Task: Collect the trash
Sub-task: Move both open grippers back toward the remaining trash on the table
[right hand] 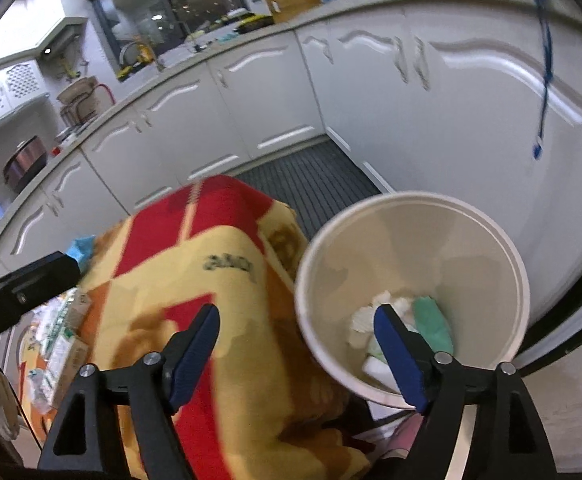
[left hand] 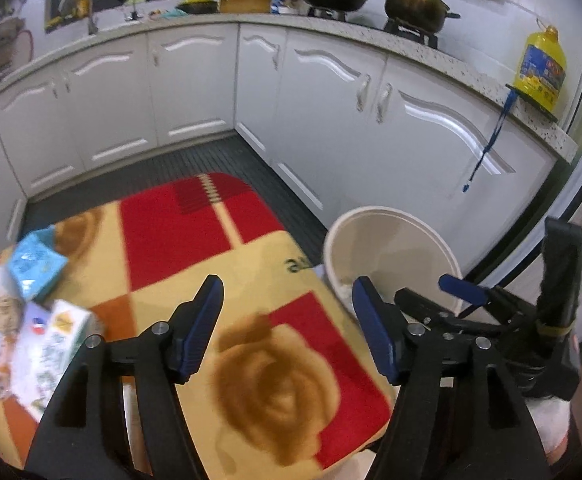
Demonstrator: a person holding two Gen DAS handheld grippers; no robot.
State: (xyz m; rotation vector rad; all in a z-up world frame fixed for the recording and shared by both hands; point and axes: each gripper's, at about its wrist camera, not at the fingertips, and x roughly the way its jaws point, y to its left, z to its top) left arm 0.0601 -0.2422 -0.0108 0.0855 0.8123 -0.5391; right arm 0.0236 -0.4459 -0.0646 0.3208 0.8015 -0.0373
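One white bin (right hand: 503, 248) holds white scraps (right hand: 361, 322) and a green wrapper (right hand: 433, 322).
Both tools, left (left hand: 287, 330) and right (right hand: 297, 354), gape empty; three cartons (left hand: 37, 266) lie on the blanket (left hand: 195, 240).

Both views are lit evenly from above by cool indoor light, rather dim. Ceiling lamps reflect in the dark window (right hand: 179, 12). Glare streaks lie on the glossy cabinet doors (left hand: 443, 120). Motion blur smears the blanket (right hand: 219, 280) and the cartons (left hand: 47, 344). The fisheye bends the bench (left hand: 371, 36) and darkens the corners.
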